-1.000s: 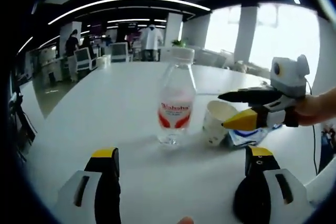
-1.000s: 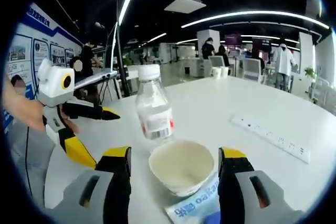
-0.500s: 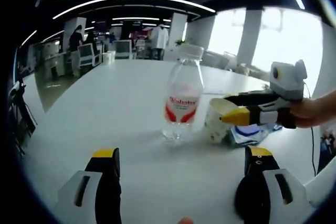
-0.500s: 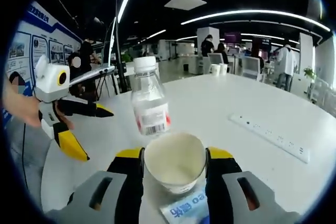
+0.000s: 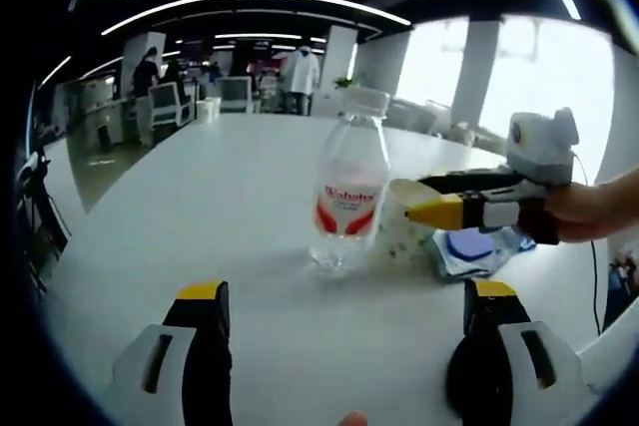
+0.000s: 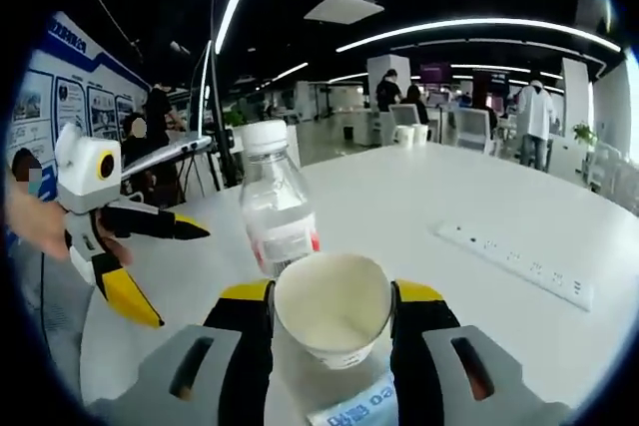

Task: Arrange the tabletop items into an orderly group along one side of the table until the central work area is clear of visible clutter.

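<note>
One second ago the right gripper point(image 6: 332, 298) has its jaws wide apart, with the paper cup point(image 6: 333, 308) sitting between them and not touched. Now the jaws press on both sides of the cup. In the left gripper view, the cup point(image 5: 409, 231) and the right gripper point(image 5: 424, 199) are closer to the water bottle point(image 5: 348, 197) than before, and the cup now looks to be right against the bottle. More of the blue and white packet point(image 5: 474, 249) shows now beside the cup. In the right gripper view, less of the packet point(image 6: 354, 414) shows under the cup than before.
</note>
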`<move>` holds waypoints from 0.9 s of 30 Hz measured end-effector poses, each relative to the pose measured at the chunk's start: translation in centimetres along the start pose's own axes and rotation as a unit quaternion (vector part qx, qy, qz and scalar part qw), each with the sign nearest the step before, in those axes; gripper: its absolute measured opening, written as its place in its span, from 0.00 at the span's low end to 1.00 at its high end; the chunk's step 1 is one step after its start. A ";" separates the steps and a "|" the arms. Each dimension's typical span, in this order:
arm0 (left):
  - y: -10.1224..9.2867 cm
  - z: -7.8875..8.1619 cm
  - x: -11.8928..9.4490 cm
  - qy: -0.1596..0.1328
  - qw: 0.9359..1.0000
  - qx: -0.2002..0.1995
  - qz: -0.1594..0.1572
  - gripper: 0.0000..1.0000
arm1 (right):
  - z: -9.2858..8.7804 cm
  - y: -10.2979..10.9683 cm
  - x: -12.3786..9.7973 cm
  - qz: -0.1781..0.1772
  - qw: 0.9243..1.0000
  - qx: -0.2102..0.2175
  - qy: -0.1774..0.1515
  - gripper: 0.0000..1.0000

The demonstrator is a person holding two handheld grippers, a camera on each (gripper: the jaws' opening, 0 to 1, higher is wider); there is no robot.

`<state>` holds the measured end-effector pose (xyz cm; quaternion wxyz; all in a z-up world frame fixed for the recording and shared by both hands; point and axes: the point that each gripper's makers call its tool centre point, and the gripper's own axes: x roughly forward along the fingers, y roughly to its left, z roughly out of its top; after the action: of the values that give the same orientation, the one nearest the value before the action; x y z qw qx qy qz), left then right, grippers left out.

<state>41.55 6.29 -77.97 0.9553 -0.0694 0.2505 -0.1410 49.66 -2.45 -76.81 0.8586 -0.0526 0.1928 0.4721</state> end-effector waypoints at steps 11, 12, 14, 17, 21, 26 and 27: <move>0.1 -0.3 -0.2 0.004 1.000 -0.001 0.000 0.93 | -0.5 0.4 0.7 0.005 1.000 -0.002 0.011 0.44; 0.1 -0.4 -0.2 0.004 1.000 -0.003 0.000 0.93 | -0.5 0.4 0.8 0.005 1.000 0.000 0.011 0.44; 0.2 -0.7 -0.3 0.008 1.000 -0.002 0.001 0.93 | -0.6 0.4 0.9 0.004 1.000 -0.001 0.011 0.45; 0.2 -0.9 -0.4 0.010 1.000 -0.005 0.000 0.93 | -0.6 0.4 0.8 0.004 1.000 -0.003 0.014 0.46; 0.1 -1.1 -0.5 0.013 1.000 -0.006 0.001 0.93 | -0.7 0.3 0.7 0.003 1.000 -0.003 0.017 0.48; 0.1 -1.0 -0.6 0.013 1.000 -0.011 0.001 0.94 | -0.4 0.0 0.5 -0.005 1.000 0.004 0.012 0.61; 0.1 -1.0 -0.6 0.013 1.000 -0.011 0.000 0.94 | -0.2 -0.1 0.4 -0.005 1.000 0.004 0.008 0.64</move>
<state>40.56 6.48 -78.53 0.9511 -0.0776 0.2647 -0.1388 49.89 -2.22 -77.19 0.8597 -0.0539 0.2016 0.4663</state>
